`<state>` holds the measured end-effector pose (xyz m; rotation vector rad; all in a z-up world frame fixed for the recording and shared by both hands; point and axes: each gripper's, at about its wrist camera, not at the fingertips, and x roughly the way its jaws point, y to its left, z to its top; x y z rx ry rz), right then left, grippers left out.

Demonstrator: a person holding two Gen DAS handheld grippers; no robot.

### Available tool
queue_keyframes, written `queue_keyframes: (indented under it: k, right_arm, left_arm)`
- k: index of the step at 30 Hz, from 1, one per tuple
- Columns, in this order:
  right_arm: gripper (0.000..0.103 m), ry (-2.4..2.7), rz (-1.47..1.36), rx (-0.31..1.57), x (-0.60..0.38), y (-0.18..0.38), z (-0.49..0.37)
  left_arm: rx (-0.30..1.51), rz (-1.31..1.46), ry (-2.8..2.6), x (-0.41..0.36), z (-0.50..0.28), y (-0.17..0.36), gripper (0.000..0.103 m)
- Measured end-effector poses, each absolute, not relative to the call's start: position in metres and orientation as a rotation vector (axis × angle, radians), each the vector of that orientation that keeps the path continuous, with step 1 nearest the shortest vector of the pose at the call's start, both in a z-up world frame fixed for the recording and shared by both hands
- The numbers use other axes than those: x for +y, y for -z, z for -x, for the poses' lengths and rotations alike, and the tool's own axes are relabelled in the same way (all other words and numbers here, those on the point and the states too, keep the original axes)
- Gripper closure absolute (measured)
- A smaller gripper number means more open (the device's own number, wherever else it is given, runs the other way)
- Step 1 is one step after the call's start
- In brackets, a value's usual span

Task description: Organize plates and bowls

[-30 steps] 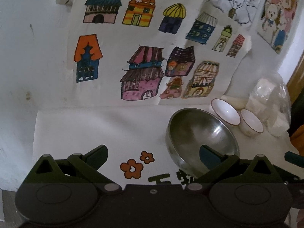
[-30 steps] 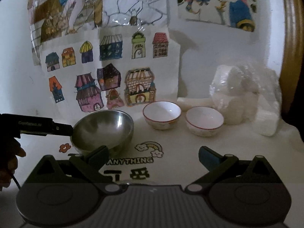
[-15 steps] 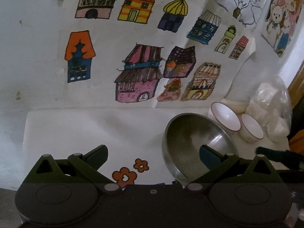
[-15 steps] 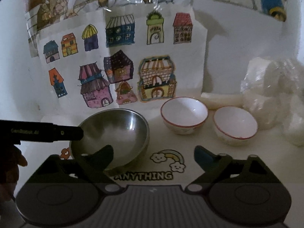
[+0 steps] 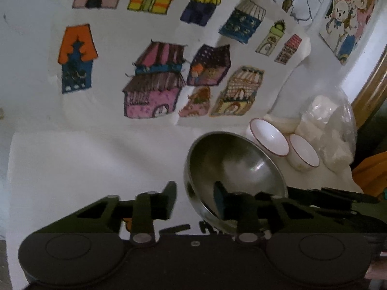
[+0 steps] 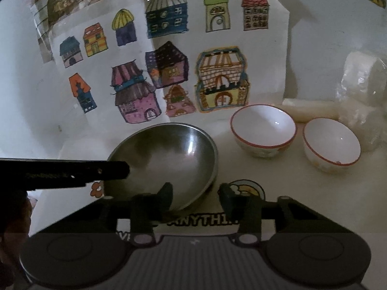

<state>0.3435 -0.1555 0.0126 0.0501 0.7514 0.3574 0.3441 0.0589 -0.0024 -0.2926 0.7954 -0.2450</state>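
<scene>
A steel bowl (image 5: 232,166) (image 6: 167,159) sits on the white mat. Two white bowls with red rims stand to its right, one nearer (image 6: 263,130) (image 5: 268,136) and one farther right (image 6: 331,145) (image 5: 303,153). My left gripper (image 5: 193,200) straddles the steel bowl's left rim, one finger inside and one outside, jaws narrowed but with a gap. It shows as a dark bar in the right wrist view (image 6: 72,171). My right gripper (image 6: 196,198) straddles the bowl's front right rim, jaws partly closed, left finger inside the bowl.
A paper with coloured house drawings (image 6: 169,72) hangs on the wall behind. A plastic bag of white blocks (image 6: 362,101) sits at the far right, with a white roll (image 6: 312,111) behind the bowls. The mat carries printed text (image 6: 203,221).
Both grippers moved in on the steel bowl and their jaws narrowed from wide open to straddle its rim on opposite sides.
</scene>
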Motion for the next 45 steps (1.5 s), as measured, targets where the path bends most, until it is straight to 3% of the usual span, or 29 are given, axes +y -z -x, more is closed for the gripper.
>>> queue_keyframes:
  k: [11,31,45]
  right_arm:
    - [0.079,-0.337,-0.059,0.764,-0.158,-0.014,-0.339]
    - [0.079,-0.458,-0.080,0.791,-0.128,-0.040,-0.239]
    - [0.079,-0.482,-0.068,0.816,-0.131,-0.046,-0.162]
  left_arm:
    - [0.803,0.291,0.233,0.062,-0.332,-0.001,0.084]
    - [0.813,0.334,0.191,0.103,-0.207,-0.025,0.084]
    - [0.880,0.328,0.242,0.102,-0.138,-0.014,0.083]
